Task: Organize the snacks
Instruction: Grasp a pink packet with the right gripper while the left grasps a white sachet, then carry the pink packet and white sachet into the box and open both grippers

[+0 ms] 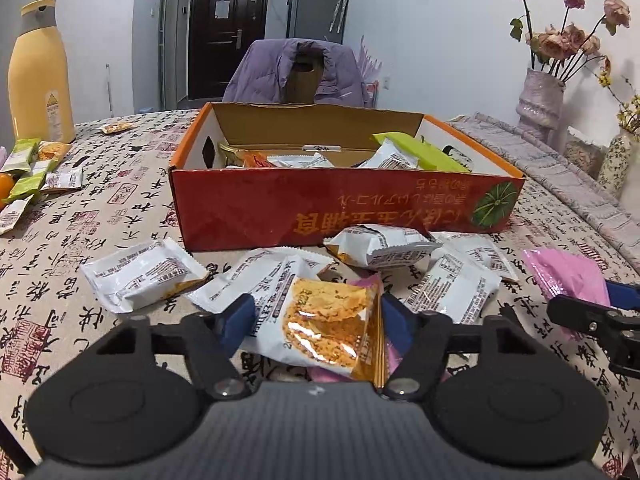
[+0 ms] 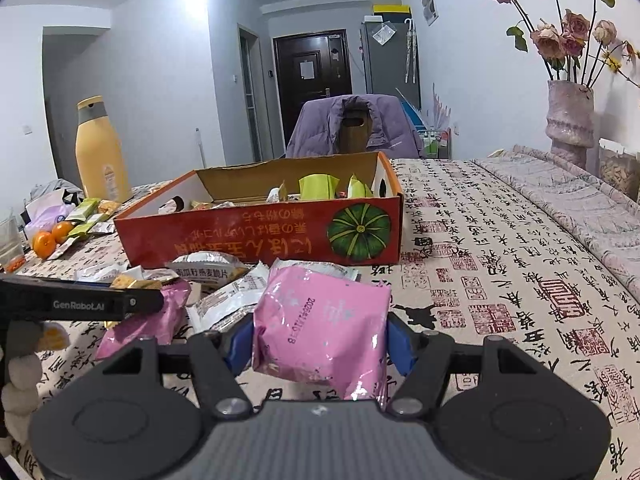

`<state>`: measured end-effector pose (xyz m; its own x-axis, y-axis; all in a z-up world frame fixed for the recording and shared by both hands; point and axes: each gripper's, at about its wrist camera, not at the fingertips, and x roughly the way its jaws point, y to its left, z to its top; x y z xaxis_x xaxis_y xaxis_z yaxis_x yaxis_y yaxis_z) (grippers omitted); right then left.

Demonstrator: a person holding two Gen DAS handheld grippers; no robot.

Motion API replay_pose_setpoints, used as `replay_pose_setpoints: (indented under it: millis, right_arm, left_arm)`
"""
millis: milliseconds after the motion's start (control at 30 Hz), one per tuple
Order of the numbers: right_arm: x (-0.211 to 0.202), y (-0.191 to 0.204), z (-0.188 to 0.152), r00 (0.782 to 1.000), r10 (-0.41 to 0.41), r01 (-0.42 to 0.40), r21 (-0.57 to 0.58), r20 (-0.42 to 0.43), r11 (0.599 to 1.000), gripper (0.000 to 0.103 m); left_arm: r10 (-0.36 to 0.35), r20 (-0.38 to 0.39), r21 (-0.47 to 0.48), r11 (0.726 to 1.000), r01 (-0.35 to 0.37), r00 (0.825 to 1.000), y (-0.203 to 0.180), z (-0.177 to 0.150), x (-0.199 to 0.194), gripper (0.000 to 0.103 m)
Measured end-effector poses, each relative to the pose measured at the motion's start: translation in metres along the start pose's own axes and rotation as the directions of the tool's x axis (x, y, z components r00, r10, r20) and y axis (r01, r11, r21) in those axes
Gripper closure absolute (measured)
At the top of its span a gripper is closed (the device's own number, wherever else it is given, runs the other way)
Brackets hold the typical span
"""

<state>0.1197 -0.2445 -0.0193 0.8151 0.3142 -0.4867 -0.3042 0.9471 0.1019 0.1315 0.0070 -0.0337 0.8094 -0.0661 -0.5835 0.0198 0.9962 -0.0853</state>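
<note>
While loose packets (image 1: 140, 276) crowd the red box (image 1: 340, 208), left gripper (image 1: 318, 316) clamps an orange snack (image 1: 332, 320), right gripper (image 2: 320, 336) a pink one (image 2: 320, 328)

pink snack packet (image 2: 320, 332) clamped between jaws, red box (image 2: 260, 236) beyond

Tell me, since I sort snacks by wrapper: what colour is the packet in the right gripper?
Pink, with silvery print; the pink packet shows best in the right wrist view.

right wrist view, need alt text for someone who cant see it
The right tool holds a pink snack packet between its blue pads above a table covered in a calligraphy-print cloth. Behind it lies a heap of white and pink packets in front of an open red box with snacks inside. The left tool reaches in from the left.
</note>
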Motion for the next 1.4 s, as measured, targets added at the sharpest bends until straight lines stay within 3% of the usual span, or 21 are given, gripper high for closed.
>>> replay_pose_setpoints:
  millis: [67,267,733,1100,1400]
  right_arm:
    - [0.000,0.000,0.000,1.000,0.000,0.000,0.001,0.000,1.000,0.037]
    - [0.000,0.003,0.001,1.000,0.008,-0.008,-0.005,0.002,1.000,0.037]
    - [0.005,0.010,0.019,0.999,0.020,-0.019,-0.033,0.046,0.999,0.037]
    - [0.023,0.019,0.065,0.991,0.042,-0.032,-0.080,0.125,0.996,0.037]
    - [0.054,0.017,0.111,0.986,0.040,-0.025,-0.091,0.160,0.996,0.037]
  left_arm:
    - [-0.007,0.008,0.001,1.000,0.007,1.000,0.000,0.000,-0.002,0.045]
    - [-0.028,0.038,0.011,1.000,0.028,0.999,-0.001,-0.001,-0.011,0.051]
    - [-0.045,0.153,0.022,0.999,0.042,0.987,-0.006,0.018,-0.035,0.052]
    - [-0.024,0.278,0.029,0.999,0.016,0.960,-0.008,0.065,-0.040,0.052]
    - [0.001,0.326,-0.008,1.000,0.002,0.945,-0.005,0.103,-0.022,0.052]
